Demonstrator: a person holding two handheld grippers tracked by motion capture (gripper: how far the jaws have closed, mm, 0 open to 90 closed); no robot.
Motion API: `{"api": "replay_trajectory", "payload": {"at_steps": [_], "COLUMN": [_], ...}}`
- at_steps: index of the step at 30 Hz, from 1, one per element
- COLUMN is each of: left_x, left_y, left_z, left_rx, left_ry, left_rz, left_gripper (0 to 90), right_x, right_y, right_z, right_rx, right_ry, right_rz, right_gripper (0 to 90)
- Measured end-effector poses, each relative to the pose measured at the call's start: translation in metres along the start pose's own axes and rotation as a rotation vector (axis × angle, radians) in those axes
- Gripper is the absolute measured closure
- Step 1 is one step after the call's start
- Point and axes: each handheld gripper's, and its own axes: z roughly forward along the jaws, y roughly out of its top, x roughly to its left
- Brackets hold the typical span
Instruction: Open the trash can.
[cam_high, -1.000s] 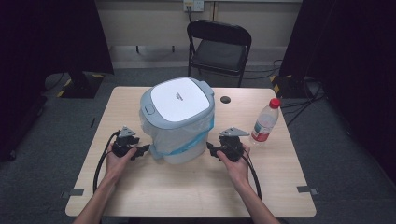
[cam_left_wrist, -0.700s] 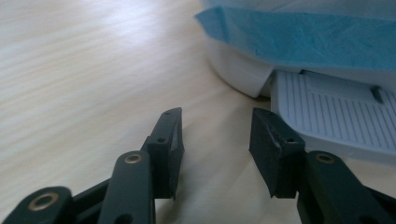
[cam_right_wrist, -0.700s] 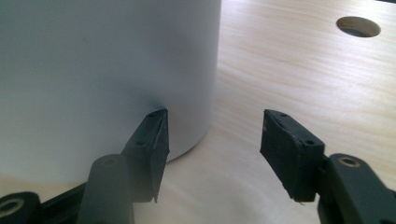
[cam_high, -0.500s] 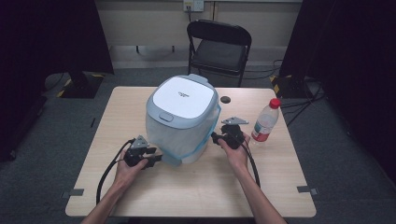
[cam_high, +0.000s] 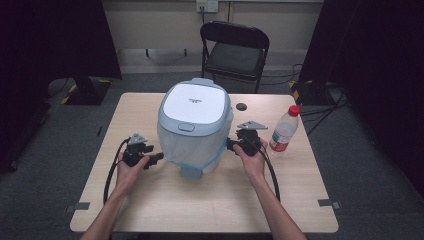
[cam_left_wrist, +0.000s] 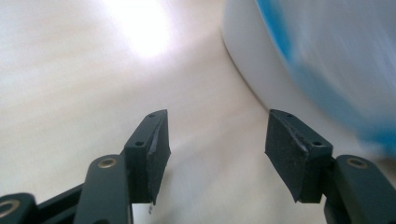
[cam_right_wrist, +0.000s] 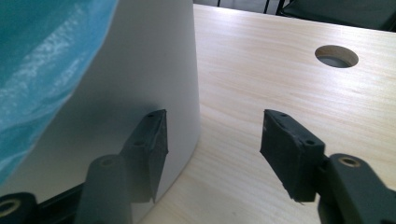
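Bin between wide fingers (probably untouched)

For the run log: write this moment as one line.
left gripper: open, beside bin | right gripper: open, at bin's side | bin: lid shut, blue liner | bottle: upright, untouched

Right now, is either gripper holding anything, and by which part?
Nothing is held. Left gripper and right gripper are both open beside the white bin, with empty jaws.
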Motion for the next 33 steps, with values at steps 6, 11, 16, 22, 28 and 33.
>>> {"api": "replay_trajectory", "payload": {"at_steps": [6,11,16,22,28,33], "left_x": [0.008,0.003,-0.002,-0.009,-0.019,-0.025], "left_y": [0.026,0.027,0.027,0.024,0.009,0.003], "left_z": [0.012,0.015,0.01,0.004,-0.014,-0.026], "left_rx": [-0.029,-0.062,-0.054,-0.044,-0.05,-0.022], "left_ry": [0.014,0.018,0.006,-0.011,-0.012,-0.031], "left_rz": [0.004,-0.02,-0.007,0.02,0.038,0.07], "left_gripper": [33.1,43.5,57.1,70.8,71.7,72.0], "right_x": [-0.001,-0.003,-0.002,0.005,0.015,0.024], "right_y": [0.007,0.016,0.022,0.021,0.01,0.001], "right_z": [0.007,0.024,0.035,0.03,0.013,-0.003], "right_rx": [-0.003,-0.016,-0.018,0.0,0.004,0.011], "right_ry": [0.0,0.026,0.074,0.093,0.134,0.157], "right_rz": [-0.008,-0.011,0.01,0.01,-0.026,-0.066], "right_gripper": [41.8,45.5,59.7,69.6,71.2,70.6]}}
